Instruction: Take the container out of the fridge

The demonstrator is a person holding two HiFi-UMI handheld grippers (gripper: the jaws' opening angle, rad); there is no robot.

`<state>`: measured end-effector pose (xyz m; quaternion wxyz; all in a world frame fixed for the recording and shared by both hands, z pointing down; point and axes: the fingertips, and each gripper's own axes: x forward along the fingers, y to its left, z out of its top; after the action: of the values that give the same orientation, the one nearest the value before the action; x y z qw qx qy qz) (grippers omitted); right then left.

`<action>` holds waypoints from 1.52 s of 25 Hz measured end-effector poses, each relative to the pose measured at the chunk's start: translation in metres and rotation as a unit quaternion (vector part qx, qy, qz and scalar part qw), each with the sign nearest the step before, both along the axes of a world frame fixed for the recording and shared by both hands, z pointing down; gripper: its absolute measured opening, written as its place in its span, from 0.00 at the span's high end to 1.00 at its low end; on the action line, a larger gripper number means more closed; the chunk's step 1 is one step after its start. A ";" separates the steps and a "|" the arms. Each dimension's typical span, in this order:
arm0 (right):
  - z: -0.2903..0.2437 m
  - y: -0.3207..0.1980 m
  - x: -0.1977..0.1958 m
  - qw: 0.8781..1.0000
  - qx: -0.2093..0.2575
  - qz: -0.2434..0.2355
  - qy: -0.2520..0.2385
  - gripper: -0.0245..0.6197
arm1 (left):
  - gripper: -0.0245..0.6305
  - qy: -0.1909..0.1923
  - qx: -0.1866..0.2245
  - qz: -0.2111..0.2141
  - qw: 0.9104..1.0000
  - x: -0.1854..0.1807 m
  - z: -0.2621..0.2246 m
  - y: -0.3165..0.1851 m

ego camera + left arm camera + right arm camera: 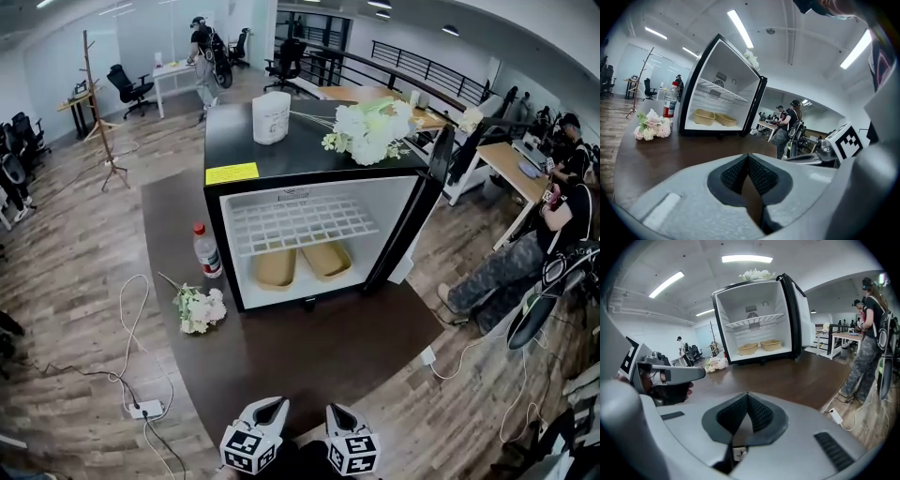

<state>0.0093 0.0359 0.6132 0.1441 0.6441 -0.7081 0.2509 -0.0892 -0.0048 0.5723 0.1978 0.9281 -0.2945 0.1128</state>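
The left claw (269, 409) and right claw (337, 413) are both shut tight and empty, side by side over the near edge of the worktop (319, 347). Farther back the fridge (291, 159) stands open. Two tan containers (277, 268) sit on its floor under the wire shelf (300, 223). A bottle (206, 251) stands left of it.

Bright, even light from ceiling strips (740, 29); fridge (309, 220) interior glows white; strong fisheye bending, black vignette at gripper views' corners; nearest foreground soft
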 end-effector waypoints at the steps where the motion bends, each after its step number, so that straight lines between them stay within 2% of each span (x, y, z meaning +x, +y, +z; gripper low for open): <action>1: 0.000 -0.004 -0.001 1.000 0.000 -0.003 0.002 0.95 | 0.95 0.001 -0.002 -0.004 1.000 -0.002 0.001 -0.004; 9: 0.000 -0.035 0.008 1.000 -0.006 -0.004 0.008 0.95 | 0.95 -0.003 -0.023 -0.032 0.999 -0.012 0.007 -0.028; 13: -0.002 -0.056 0.019 1.000 -0.006 -0.015 0.012 0.95 | 0.95 -0.006 -0.028 -0.042 0.999 -0.008 0.009 -0.044; 21: -0.017 -0.102 0.047 0.999 0.003 -0.046 0.025 0.95 | 0.95 0.006 -0.035 -0.091 0.995 0.013 0.003 -0.074; 28: -0.035 -0.158 0.067 0.996 0.032 -0.075 0.034 0.88 | 0.95 -0.004 -0.032 -0.127 0.991 0.016 0.003 -0.089; 38: -0.056 -0.234 0.068 0.988 0.055 -0.137 0.054 0.75 | 0.95 -0.010 -0.033 -0.188 0.982 0.007 0.003 -0.096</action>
<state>0.0778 -0.1977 0.5567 0.1795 0.5605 -0.7937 0.1539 -0.0821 -0.1007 0.5756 0.2434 0.8478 -0.4620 0.0927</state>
